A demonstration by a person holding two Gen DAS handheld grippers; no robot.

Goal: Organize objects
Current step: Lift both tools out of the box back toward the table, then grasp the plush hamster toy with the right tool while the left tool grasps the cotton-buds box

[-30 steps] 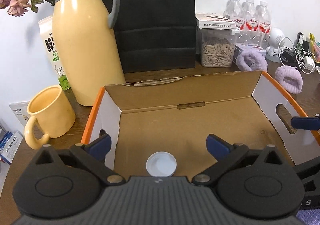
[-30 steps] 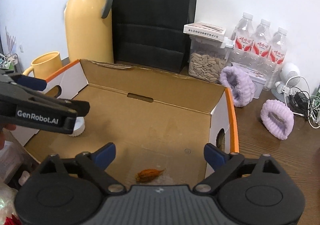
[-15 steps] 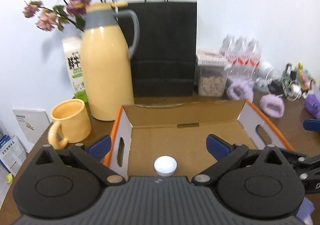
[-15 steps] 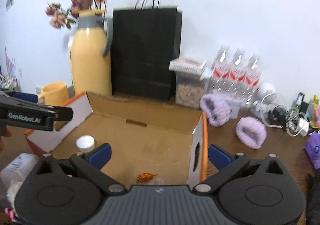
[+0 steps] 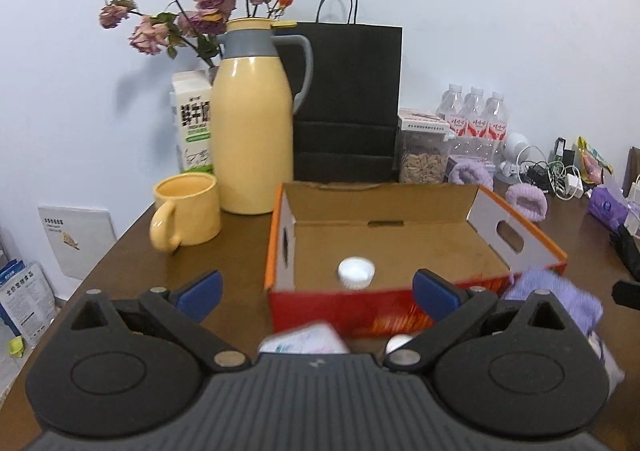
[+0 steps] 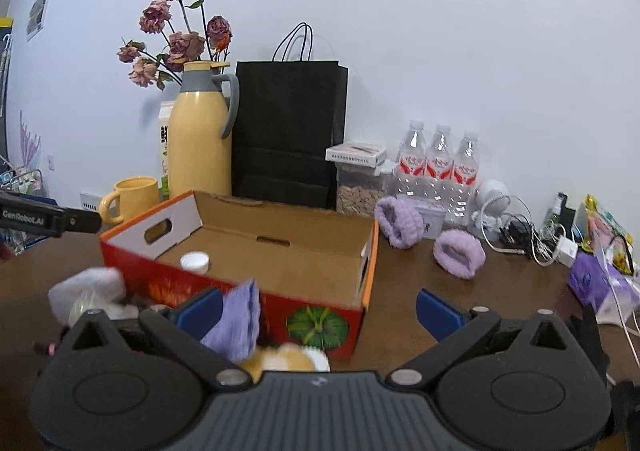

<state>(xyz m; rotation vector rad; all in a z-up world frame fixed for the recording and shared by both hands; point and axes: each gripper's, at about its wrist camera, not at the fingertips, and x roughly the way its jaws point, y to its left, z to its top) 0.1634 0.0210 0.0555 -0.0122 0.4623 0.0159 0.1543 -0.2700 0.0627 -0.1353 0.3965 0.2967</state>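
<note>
An open cardboard box [image 5: 516,239] with red and orange outer walls sits on the brown table, and a white cap [image 5: 356,271] lies on its floor. My left gripper [image 5: 316,291] hangs open in front of the box's near wall with nothing between its fingers. My right gripper [image 6: 320,311] is also open and empty, before the box [image 6: 372,259] and right of the cap [image 6: 195,262]. A purple cloth [image 6: 238,323], a white fluffy bundle [image 6: 88,291] and a tissue pack [image 5: 304,339] lie blurred in front of the box. The left gripper's finger [image 6: 48,217] shows at the right wrist view's left edge.
Behind the box stand a yellow mug [image 5: 188,211], a yellow jug [image 5: 252,123], a black paper bag [image 5: 348,103], a seed jar [image 5: 424,155] and water bottles [image 5: 476,119]. Two purple scrunchies [image 6: 400,223] [image 6: 460,253], cables [image 6: 520,235] and a purple pack [image 6: 592,279] lie to the right.
Both grippers have drawn back from over the box's floor and risen. The box's front wall and the items before it have come into view. The small orange thing in the box is now hidden.
</note>
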